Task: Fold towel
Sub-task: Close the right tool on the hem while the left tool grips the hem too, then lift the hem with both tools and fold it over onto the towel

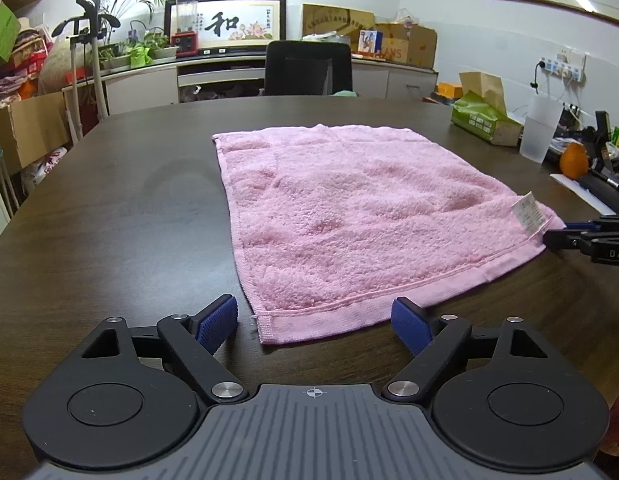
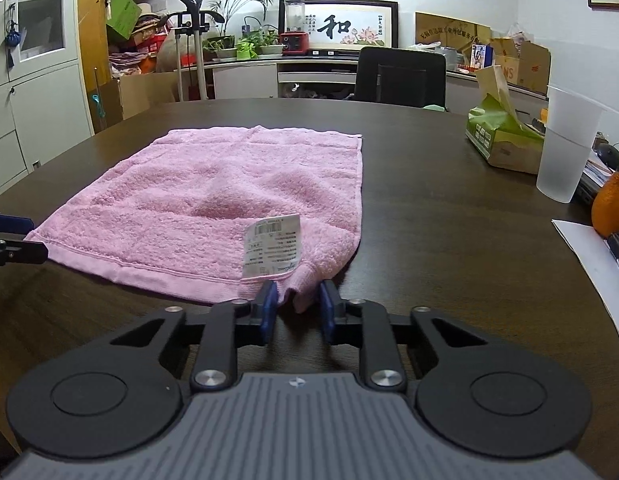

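A pink towel (image 1: 349,208) lies flat on the dark wooden table (image 1: 129,220), with a white label (image 2: 271,246) at its near right corner. My left gripper (image 1: 313,320) is open; its blue pads (image 1: 217,320) stand either side of the towel's near left corner without touching it. In the right wrist view my right gripper (image 2: 297,304) is shut on the near right corner of the towel (image 2: 213,200), which bunches up between the pads. That gripper (image 1: 549,236) also shows at the right edge of the left wrist view. The left gripper (image 2: 29,236) shows at the left edge of the right wrist view.
On the table's right side stand a green tissue box (image 2: 505,136), a frosted plastic cup (image 2: 565,144), an orange (image 2: 613,204) and white paper (image 2: 589,248). A black chair (image 2: 401,76) stands behind the far edge. Bare tabletop (image 2: 429,220) lies right of the towel.
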`<state>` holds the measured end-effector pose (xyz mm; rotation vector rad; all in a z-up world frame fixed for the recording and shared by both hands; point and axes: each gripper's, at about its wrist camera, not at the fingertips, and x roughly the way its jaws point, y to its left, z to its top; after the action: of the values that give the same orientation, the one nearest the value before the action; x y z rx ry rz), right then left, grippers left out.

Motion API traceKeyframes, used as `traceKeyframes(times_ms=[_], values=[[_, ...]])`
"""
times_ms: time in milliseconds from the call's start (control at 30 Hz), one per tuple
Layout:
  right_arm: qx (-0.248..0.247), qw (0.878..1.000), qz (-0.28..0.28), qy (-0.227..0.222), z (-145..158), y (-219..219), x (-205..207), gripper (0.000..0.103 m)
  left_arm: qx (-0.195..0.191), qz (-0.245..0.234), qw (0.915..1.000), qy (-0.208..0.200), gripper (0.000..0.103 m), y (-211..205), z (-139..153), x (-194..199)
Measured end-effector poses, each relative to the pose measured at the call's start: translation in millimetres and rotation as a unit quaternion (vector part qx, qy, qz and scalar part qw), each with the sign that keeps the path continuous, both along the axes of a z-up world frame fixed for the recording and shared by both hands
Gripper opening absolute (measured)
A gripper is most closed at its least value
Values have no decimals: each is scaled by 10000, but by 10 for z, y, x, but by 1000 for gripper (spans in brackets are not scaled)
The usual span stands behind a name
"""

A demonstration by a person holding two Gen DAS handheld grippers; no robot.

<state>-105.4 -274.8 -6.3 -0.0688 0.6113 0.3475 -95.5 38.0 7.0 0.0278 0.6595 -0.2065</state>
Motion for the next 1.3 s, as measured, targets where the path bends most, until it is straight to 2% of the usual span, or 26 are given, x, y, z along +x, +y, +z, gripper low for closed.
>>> traceKeyframes(times_ms=[200, 300, 400, 433, 467, 567, 733, 867, 1000, 1100, 1300], values=[[28, 10000, 21, -7, 3, 7, -18, 20, -27, 23, 10000, -7, 75, -17, 12, 27], [67, 10000, 22, -1, 4, 1, -23, 20, 92, 75, 9999, -43, 65, -41, 12, 30], [120, 9999, 18, 13, 5, -15, -20, 20, 127, 60, 9999, -64, 43, -46, 23, 22], [125, 9999, 17, 13, 6, -20, -17, 20, 72, 22, 10000, -44, 30, -38, 32, 23], [130, 9999, 18, 13, 6, -19, -18, 20, 23, -7, 10000, -13, 24, -36, 41, 26], [146, 9999, 19, 10, 6, -15, -19, 20, -8, 9, 10000, 20, 17, -55, 48, 32], [326, 9994, -104, 32, -1, -66, -15, 13, -77, 117, 9999, 3, 9, -74, 63, -1], [483, 9986, -224, 9, -5, -93, -36, 8, -79, 83, 9999, -71, 7, -96, 89, -47], [615, 9976, -239, -185, 21, -91, -149, 7, -61, 106, 9995, -302, 7, -92, 138, -118], [693, 9968, -216, -321, 61, -113, -244, 7, -237, 136, 9982, -539, 7, -28, 240, -221], [1039, 9910, -136, -833, 314, -223, -589, 7, -412, 67, 9933, -1081, 7, 3, 466, -518]])
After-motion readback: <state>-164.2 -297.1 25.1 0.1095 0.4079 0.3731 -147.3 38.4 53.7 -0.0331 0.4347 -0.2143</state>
